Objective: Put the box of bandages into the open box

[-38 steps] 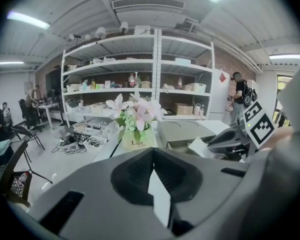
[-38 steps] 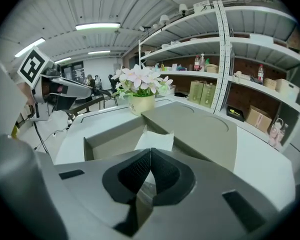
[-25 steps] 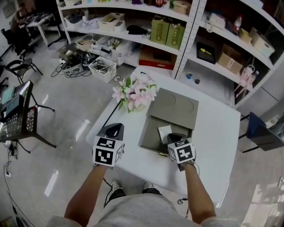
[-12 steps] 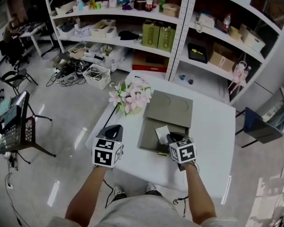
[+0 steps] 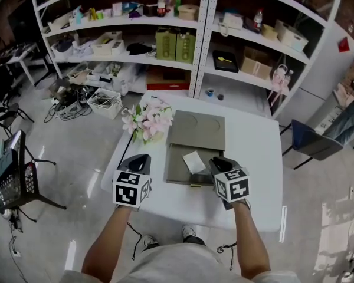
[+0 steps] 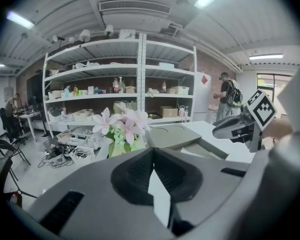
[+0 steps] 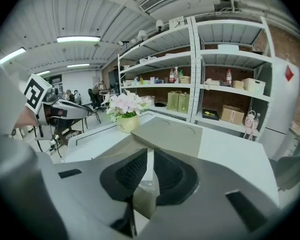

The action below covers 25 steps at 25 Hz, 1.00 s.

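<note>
The white box of bandages (image 5: 193, 161) lies flat inside the open grey box (image 5: 178, 168), whose lid (image 5: 196, 130) is folded back on the white table (image 5: 256, 152). My right gripper (image 5: 219, 164) hovers at the grey box's right wall, just right of the bandages, jaws a narrow gap apart and holding nothing (image 7: 150, 154). My left gripper (image 5: 139, 160) hangs over the table left of the grey box with its pads meeting and nothing between them (image 6: 153, 151). The right gripper view shows the lid (image 7: 165, 134) ahead.
A pot of pink flowers (image 5: 146, 118) stands at the table's far left corner, close to the lid. Loaded shelves (image 5: 183, 34) rise behind the table. A dark chair (image 5: 310, 143) sits at the right. A stand with a screen (image 5: 6, 170) is on the floor at left.
My right gripper has drawn back to the right, away from the white box, which stays in the grey box. The left gripper has held its place. The head camera has shifted.
</note>
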Available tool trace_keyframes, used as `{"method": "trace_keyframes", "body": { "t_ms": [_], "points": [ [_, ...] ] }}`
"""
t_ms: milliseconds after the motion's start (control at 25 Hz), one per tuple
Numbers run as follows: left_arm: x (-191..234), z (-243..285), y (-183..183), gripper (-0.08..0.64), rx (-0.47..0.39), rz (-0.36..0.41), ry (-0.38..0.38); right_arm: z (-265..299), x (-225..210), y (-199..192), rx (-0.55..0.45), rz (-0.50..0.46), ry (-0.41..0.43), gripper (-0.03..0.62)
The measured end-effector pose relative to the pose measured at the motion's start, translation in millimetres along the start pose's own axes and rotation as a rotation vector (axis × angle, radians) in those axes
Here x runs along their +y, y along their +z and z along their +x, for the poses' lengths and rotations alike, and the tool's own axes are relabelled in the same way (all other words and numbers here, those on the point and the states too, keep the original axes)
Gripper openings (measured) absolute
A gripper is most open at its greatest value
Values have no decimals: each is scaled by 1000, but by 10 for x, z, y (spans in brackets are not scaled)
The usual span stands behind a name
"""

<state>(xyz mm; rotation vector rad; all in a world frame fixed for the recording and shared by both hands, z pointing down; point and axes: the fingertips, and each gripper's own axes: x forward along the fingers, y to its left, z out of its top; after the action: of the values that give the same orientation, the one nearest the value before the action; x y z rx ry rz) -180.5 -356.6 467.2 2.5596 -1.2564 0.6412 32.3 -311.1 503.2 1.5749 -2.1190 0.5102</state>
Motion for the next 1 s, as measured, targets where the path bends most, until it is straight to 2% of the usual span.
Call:
{"method": "trace_keyframes", "body": {
  "t_ms": [400, 800, 1000],
  "points": [
    [-192, 44, 165, 3, -42, 32, -79, -672, -100, 285, -142, 47, -102, 44],
    [-291, 7, 262, 3, -60, 29, -94, -1258, -156, 596, -292, 69, -149, 5],
    [-365, 29, 305, 3, -65, 26, -94, -1424, -251, 683, -343, 75, -171, 5]
  ]
}}
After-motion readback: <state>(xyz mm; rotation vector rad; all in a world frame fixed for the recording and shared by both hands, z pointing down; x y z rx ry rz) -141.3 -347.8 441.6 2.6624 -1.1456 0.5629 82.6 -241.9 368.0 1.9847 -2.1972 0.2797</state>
